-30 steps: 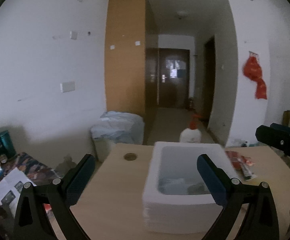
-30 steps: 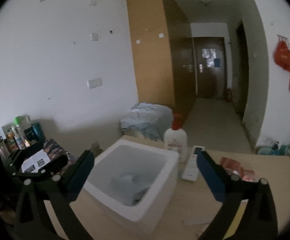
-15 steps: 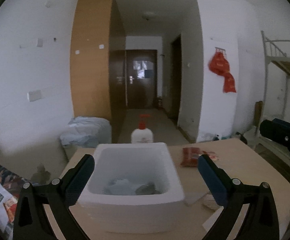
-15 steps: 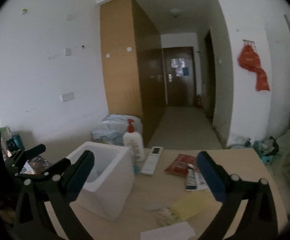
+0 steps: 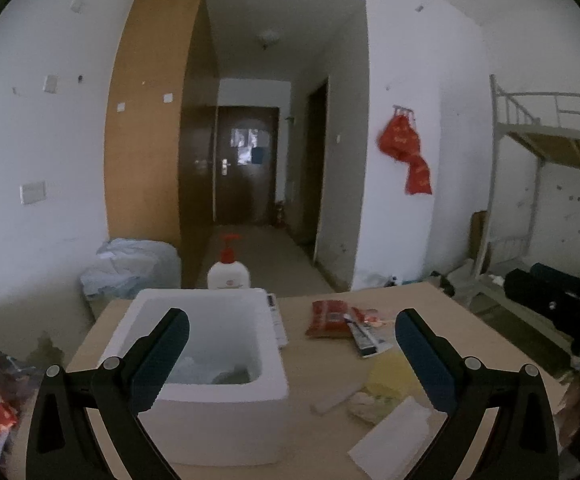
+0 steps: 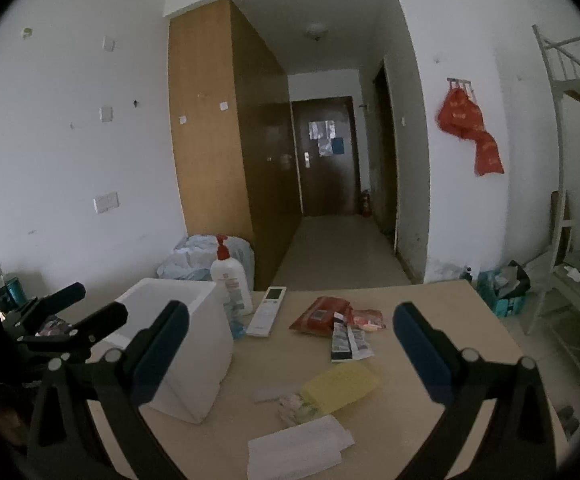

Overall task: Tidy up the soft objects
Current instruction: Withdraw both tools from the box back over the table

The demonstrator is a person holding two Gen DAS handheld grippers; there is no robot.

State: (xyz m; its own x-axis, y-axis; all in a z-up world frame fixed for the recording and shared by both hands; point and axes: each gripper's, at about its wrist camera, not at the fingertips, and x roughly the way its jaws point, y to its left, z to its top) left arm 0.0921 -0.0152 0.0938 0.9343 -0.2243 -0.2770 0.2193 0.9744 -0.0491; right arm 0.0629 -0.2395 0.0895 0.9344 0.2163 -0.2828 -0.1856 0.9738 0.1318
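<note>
The left tongs [image 5: 292, 340] are wide open and hold nothing. The white box [image 5: 209, 396] sits just under the left finger, with soft cloth things [image 5: 209, 372] lying inside it at the bottom.

The right tongs [image 6: 290, 340] are wide open too, with nothing in them. Between and below their fingers lies a yellow sponge [image 6: 340, 386], touching a small crumpled bundle [image 6: 296, 404]. A white folded cloth [image 6: 298, 450] lies nearer, close to the near edge of the bench [image 6: 430, 312].

Farther out are a red packet [image 6: 320, 316], a tube [image 6: 348, 340], a remote [image 6: 267, 311] and a pump bottle [image 6: 231, 280]. To the right of the sponge the bench is bare up to its right edge.
</note>
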